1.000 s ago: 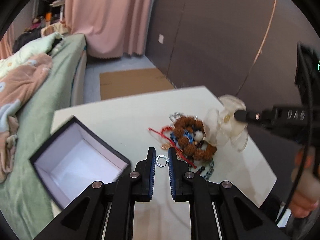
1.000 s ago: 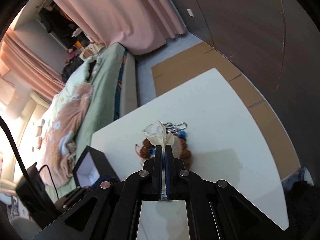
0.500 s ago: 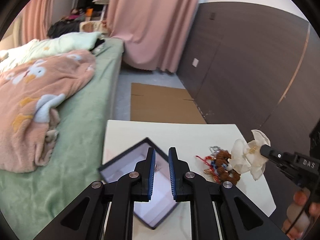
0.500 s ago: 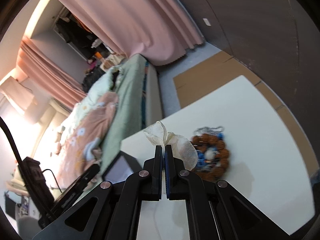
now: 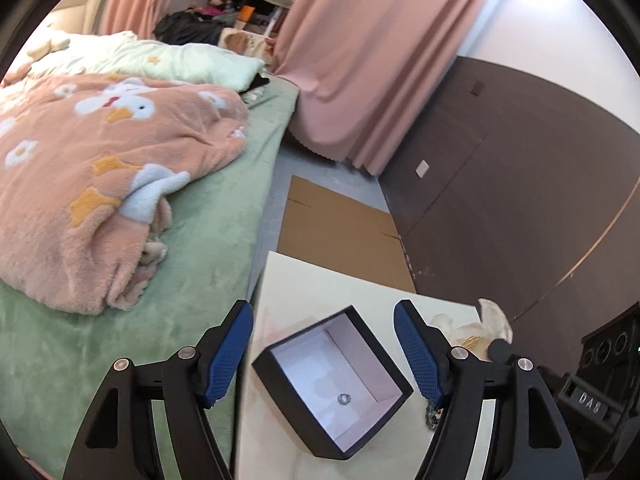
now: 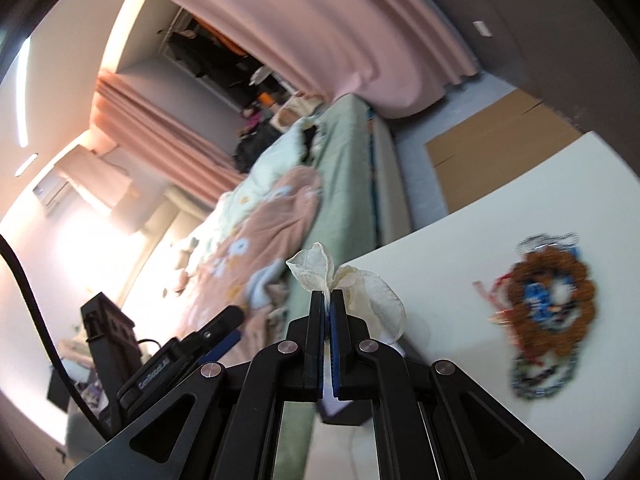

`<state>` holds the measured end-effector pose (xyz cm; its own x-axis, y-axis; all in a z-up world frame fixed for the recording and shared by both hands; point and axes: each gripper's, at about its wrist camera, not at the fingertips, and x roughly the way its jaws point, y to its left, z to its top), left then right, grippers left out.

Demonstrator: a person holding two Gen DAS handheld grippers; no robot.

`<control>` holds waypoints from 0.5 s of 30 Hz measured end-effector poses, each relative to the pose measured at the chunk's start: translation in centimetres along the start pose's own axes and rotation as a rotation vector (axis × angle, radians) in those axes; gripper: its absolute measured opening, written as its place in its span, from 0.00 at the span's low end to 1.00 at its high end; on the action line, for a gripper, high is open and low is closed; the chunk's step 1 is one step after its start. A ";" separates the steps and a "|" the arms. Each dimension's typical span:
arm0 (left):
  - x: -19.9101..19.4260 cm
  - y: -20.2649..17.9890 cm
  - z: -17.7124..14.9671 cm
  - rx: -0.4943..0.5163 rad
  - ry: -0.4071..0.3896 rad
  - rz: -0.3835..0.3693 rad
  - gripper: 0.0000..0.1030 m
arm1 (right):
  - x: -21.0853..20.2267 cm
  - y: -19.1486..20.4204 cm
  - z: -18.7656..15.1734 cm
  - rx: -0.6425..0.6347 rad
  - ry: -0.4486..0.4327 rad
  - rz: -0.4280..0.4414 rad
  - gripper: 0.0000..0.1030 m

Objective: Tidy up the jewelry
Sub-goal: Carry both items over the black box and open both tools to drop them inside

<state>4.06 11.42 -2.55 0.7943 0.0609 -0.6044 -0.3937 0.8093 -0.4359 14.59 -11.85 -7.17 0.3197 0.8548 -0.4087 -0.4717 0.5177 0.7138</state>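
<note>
Now spread wide and empty above the black box (image 5: 332, 384), left gripper (image 5: 324, 354), with the small ring (image 5: 343, 398) lying loose on the pale floor directly beneath and between the blue pads (image 5: 226, 354). Clamped tight on the white fabric flower (image 6: 344, 284), right gripper (image 6: 328, 300), petals billowing just ahead of the tips. Likely risk: flower snagging the box wall on the way in, tipping the box or bouncing the ring out. Off to the right gripper's right, well apart, the tangled bead pile (image 6: 548, 312) on the table (image 6: 448, 272), blurred. Beside the left gripper's right finger, the flower again, crowding the approach.
</note>
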 end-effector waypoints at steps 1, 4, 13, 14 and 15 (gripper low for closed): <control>-0.2 0.2 0.1 -0.007 -0.005 0.001 0.71 | 0.4 0.2 -0.2 -0.001 0.006 0.013 0.04; -0.4 0.4 0.0 -0.016 -0.010 0.005 0.71 | 2.1 1.3 -0.8 -0.006 0.040 0.093 0.04; -0.4 -1.1 -0.7 0.021 -0.006 -0.017 0.71 | 2.7 0.3 -0.6 -0.023 0.083 -0.045 0.63; -0.5 -1.6 -0.9 0.032 -0.014 -0.026 0.71 | 1.8 -0.3 -0.3 -0.009 0.064 -0.058 0.63; -0.5 -2.0 -1.1 0.045 -0.014 -0.033 0.71 | 0.8 -1.0 0.1 0.007 0.042 -0.075 0.63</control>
<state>3.97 9.09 -2.12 0.8131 0.0411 -0.5807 -0.3460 0.8363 -0.4252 15.40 -11.74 -8.18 0.3193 0.8145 -0.4844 -0.4420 0.5801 0.6842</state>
